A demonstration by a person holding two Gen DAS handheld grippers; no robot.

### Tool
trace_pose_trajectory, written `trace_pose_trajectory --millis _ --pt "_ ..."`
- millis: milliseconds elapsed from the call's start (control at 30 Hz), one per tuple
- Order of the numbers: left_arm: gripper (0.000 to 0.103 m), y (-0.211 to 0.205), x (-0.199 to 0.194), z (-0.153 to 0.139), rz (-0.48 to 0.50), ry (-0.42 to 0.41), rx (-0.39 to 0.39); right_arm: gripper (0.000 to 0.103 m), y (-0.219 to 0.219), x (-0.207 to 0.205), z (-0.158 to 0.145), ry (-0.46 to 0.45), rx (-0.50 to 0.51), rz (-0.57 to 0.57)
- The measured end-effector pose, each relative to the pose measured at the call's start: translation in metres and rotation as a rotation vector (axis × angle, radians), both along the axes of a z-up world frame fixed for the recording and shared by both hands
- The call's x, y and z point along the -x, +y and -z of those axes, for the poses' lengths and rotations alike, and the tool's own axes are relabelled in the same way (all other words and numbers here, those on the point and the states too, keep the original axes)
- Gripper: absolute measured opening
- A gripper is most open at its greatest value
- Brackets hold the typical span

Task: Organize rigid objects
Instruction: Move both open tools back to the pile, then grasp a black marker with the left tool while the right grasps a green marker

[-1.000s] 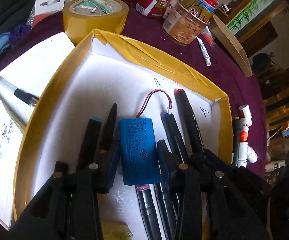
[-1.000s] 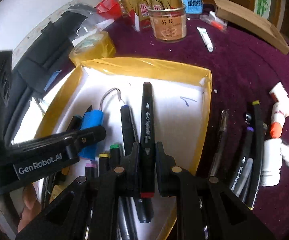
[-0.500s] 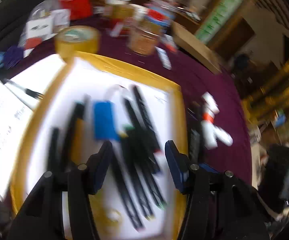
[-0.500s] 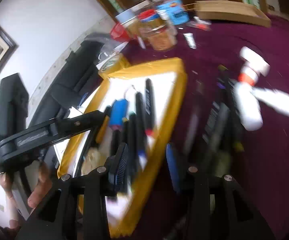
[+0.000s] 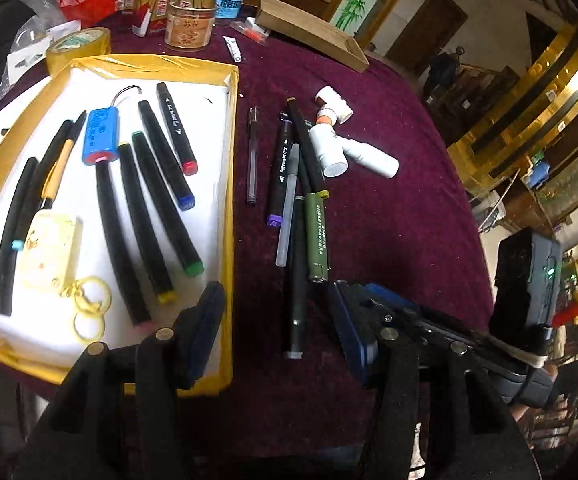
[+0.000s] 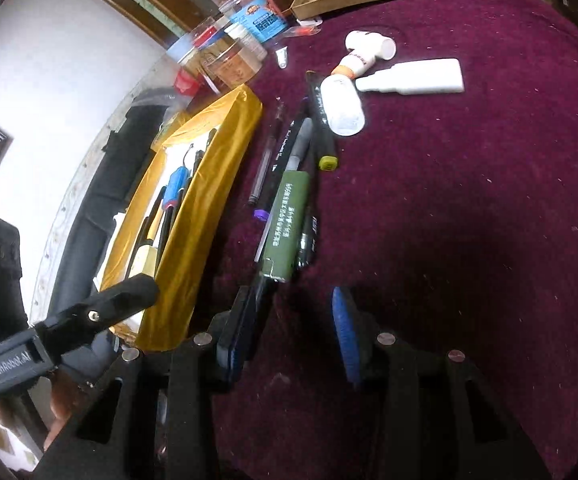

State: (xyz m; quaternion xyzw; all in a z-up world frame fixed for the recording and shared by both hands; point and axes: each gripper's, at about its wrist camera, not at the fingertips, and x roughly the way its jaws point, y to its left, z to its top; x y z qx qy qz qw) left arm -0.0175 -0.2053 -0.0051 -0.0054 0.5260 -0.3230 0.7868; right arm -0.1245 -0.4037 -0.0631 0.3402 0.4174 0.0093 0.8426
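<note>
A yellow-rimmed tray (image 5: 231, 200) holds a blue battery (image 5: 101, 136), several black markers and a yellow key fob. To its right, loose pens and a green stick (image 5: 316, 236) lie on the maroon cloth. My left gripper (image 5: 277, 328) is open low over the cloth, with the near end of a black pen (image 5: 298, 300) between its fingers, untouched. My right gripper (image 6: 293, 332) is open just short of the green stick (image 6: 287, 224), only cloth between its pads. A finger (image 6: 129, 292) of the left gripper shows by the tray's wall (image 6: 209, 200).
White bottles (image 5: 329, 148) lie beyond the pens. A tape roll (image 5: 79, 46), jars (image 5: 189, 26) and a flat cardboard box (image 5: 313, 32) crowd the far side. The right gripper's body (image 5: 525, 280) sits close on the right in the left wrist view.
The left gripper let go of the blue battery and the right let go of the red-capped marker, both left in the tray. Both swung right, out over the loose pens.
</note>
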Motion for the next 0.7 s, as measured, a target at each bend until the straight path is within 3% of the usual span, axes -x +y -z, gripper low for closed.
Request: trace_pose_trajectory --millis 167,400,567,700 --pt "0.053 0.02 0.007 -0.008 -0.054 -0.04 0.016 0.036 0.0 0.01 0.002 -0.016 -0.004 0.006" --pt "0.053 0.024 0.002 -0.002 -0.054 -0.016 0.038 0.036 -0.004 0.005 0.01 0.001 -0.021 0.024" --pt "0.053 0.021 -0.003 0.0 -0.044 -0.021 0.028 0.036 -0.002 -0.02 0.004 0.002 -0.034 0.015" --pt "0.053 0.022 -0.008 0.001 -0.036 -0.013 0.023 0.036 0.004 -0.056 -0.002 0.017 0.04 0.014"
